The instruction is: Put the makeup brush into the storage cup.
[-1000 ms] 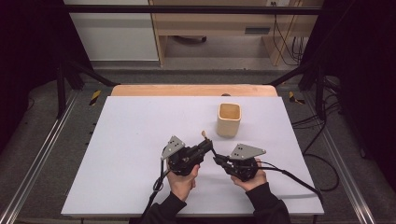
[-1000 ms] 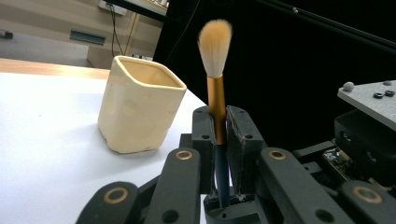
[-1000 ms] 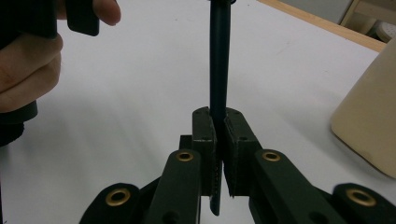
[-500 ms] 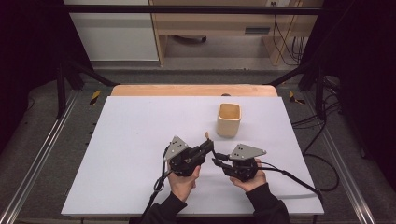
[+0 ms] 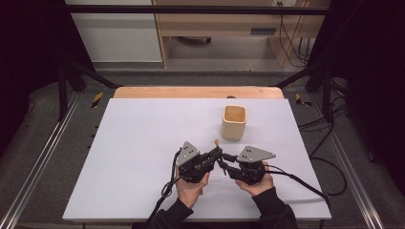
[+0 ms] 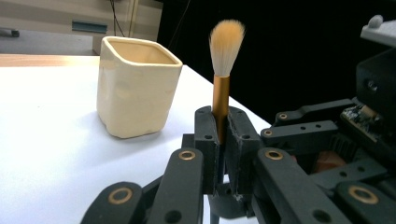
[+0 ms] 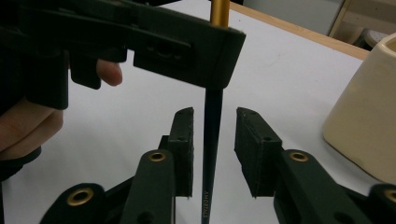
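High view overhead, facing forward-down; gripper views close, perhaps table-level; all share cup [image 5: 234, 122].

Cup [image 5: 234, 122] on table [image 5: 143, 143], behind brush [image 5: 217, 142].

Left claw [image 5: 216, 155] clamped tight, right claw [image 7: 213, 140] just parted wider

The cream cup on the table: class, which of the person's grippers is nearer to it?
Right, narrowly. The right gripper sits just below the cream cup, jaws open around the brush handle; the left gripper, clamped on it, lies down-left of the cup.
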### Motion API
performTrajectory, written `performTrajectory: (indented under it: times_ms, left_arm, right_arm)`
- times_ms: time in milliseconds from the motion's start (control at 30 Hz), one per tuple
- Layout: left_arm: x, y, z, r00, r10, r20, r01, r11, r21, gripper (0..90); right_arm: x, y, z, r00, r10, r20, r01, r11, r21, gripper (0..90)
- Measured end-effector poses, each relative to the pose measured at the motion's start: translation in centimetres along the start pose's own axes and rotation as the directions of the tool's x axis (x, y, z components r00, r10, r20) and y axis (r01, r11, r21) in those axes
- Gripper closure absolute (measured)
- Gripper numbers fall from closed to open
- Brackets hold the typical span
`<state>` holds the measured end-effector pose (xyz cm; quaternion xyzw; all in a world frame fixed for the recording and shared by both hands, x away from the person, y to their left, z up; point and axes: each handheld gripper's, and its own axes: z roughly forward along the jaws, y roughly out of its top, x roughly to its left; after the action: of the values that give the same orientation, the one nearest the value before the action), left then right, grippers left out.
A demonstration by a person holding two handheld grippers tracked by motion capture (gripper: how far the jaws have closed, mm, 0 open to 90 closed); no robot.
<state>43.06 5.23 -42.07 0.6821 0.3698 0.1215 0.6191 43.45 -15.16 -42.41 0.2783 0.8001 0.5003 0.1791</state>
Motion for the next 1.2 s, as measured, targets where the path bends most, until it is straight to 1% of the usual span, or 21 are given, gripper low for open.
performTrajectory:
  times_ms: [267,400,533,633,700,833,933,1000,1133,1200]
  left_arm:
    - [0.0,0.0,0.0,1.0,0.001,0.009,-0.001,1.0,0.006,83.3]
    - [0.0,0.1,0.0,0.9999,0.005,0.015,-0.005,0.9999,0.014,83.2]
    - [0.2,0.3,0.1,0.9997,0.007,0.025,-0.008,0.9997,0.024,82.8]
    - [0.1,0.5,0.0,0.9996,0.018,0.021,-0.018,0.9996,0.023,81.7]
    - [0.2,0.7,-0.2,0.9993,0.032,0.017,-0.032,0.9992,0.023,78.7]
    - [0.6,1.3,-1.0,0.9983,0.057,0.011,-0.057,0.9981,0.021,69.0]
    - [1.1,1.9,-1.7,0.998,0.063,0.004,-0.063,0.9976,0.029,60.7]
    - [1.6,2.3,-2.2,0.9971,0.076,-0.008,-0.075,0.9964,0.04,55.3]
    - [2.7,2.6,-3.2,0.9964,0.083,-0.012,-0.083,0.9948,0.06,45.4]
    - [3.2,2.7,-3.6,0.995,0.099,-0.013,-0.098,0.9925,0.073,41.8]
  right_arm:
    - [-0.1,0.1,-0.1,0.9998,0.015,-0.016,-0.015,1.0,-0.008,82.5]
    - [0.0,0.1,-0.2,0.9996,0.018,-0.02,-0.018,1.0,-0.007,83.3]
    - [-0.1,0.1,-0.3,0.9997,0.016,-0.015,-0.017,1.0,-0.008,83.6]
    - [0.0,0.2,-0.2,0.9997,0.017,-0.017,-0.017,1.0,-0.014,83.6]
    - [-0.1,0.2,-0.3,0.9998,0.018,-0.013,-0.018,1.0,-0.014,83.6]
    - [-0.2,0.2,-0.3,0.9999,0.015,0.001,-0.015,1.0,-0.011,83.6]
    - [-0.3,0.3,-0.3,0.9997,0.021,0.016,-0.021,1.0,-0.013,83.6]
    - [-0.4,0.3,-0.3,0.9993,0.024,0.028,-0.023,1.0,-0.017,83.5]
    - [-0.7,0.5,-0.6,0.9984,0.031,0.047,-0.029,0.999,-0.029,83.5]
    - [-0.8,0.6,-0.8,0.9978,0.034,0.056,-0.032,0.999,-0.038,83.5]
